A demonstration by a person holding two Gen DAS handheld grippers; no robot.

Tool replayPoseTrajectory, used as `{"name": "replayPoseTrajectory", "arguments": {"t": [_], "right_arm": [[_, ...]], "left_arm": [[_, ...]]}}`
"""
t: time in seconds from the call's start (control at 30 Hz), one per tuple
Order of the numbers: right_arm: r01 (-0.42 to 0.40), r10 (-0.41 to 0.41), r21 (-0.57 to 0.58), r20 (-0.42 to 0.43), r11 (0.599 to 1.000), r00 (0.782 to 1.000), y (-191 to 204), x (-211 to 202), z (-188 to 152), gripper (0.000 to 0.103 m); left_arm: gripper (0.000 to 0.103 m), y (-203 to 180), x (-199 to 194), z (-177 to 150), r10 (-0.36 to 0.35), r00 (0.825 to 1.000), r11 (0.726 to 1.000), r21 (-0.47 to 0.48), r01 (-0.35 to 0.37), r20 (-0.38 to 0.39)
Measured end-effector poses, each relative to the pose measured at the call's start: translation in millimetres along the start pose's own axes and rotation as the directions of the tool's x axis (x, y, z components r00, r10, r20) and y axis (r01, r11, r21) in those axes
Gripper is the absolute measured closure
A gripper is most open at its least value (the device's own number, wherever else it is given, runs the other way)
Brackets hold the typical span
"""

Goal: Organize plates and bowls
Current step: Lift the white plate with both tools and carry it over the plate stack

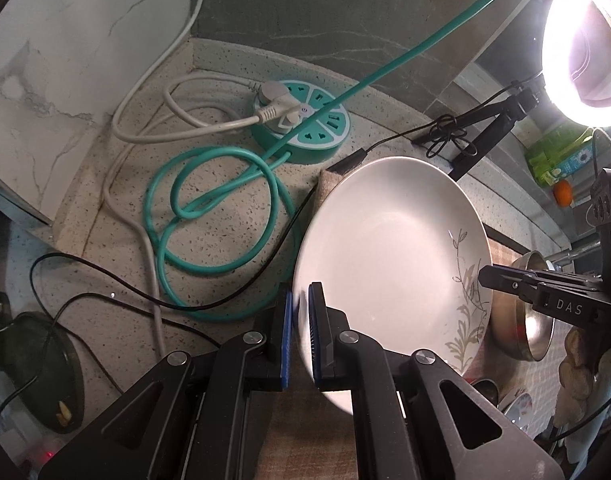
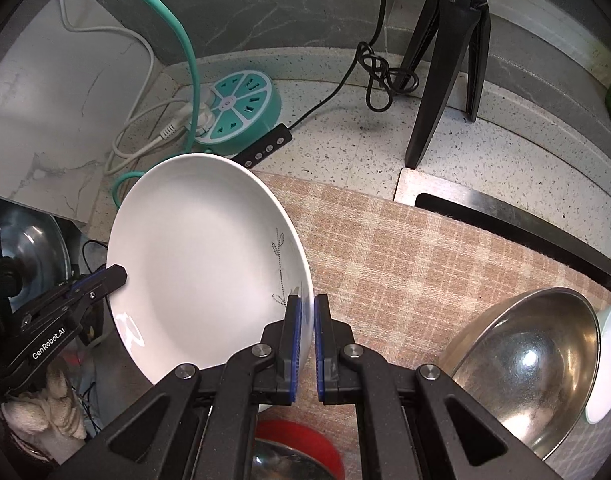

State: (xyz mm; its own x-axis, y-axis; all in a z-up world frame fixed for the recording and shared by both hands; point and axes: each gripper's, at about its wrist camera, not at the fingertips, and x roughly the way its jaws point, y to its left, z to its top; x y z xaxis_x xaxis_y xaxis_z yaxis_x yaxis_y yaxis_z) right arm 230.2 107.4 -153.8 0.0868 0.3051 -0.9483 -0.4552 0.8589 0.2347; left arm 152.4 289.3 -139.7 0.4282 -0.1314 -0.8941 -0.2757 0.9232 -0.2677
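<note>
While both grippers pinch it from opposite sides, the white plate (image 1: 389,276) hangs tilted above the counter (image 1: 233,216), clear of the checked cloth (image 2: 405,248) beneath it. The left gripper (image 1: 301,308) has its blue pads narrowed onto the plate's left rim, and the right gripper (image 2: 307,320) is clamped the same way on the right rim, beside the grey leaf pattern. A steel bowl (image 2: 533,364) sits on the cloth to the right, with what seems to be a white bowl (image 2: 609,360) just beyond it at the picture's edge. Farther back, a round teal power strip (image 1: 301,120) lies on the counter with its teal cord (image 1: 209,208) looped to the left of the plate. A black tripod (image 2: 445,60) stands at the far right, near the wall. A red-rimmed dish (image 2: 301,444) shows low down, partly hidden under the right gripper.
</note>
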Motion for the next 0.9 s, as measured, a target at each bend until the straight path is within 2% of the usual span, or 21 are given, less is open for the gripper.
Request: {"name": "replayPoseTrajectory", "arguments": {"t": [0.57, 0.9], "right_arm": [[-0.034, 0.035, -0.018, 0.044, 0.999, 0.998, 4.6, -50.6, -27.6, 0.097], [-0.045, 0.047, -0.027, 0.067, 0.999, 0.997, -15.6, -83.7, -58.3, 0.097]], "left_arm": [[0.097, -22.2, -46.2, -13.9, 0.012, 0.997, 1.0, 0.007, -0.012, 0.071], [0.097, -56.7, -66.6, -44.0, 0.011, 0.995, 1.0, 0.014, -0.012, 0.095]]}}
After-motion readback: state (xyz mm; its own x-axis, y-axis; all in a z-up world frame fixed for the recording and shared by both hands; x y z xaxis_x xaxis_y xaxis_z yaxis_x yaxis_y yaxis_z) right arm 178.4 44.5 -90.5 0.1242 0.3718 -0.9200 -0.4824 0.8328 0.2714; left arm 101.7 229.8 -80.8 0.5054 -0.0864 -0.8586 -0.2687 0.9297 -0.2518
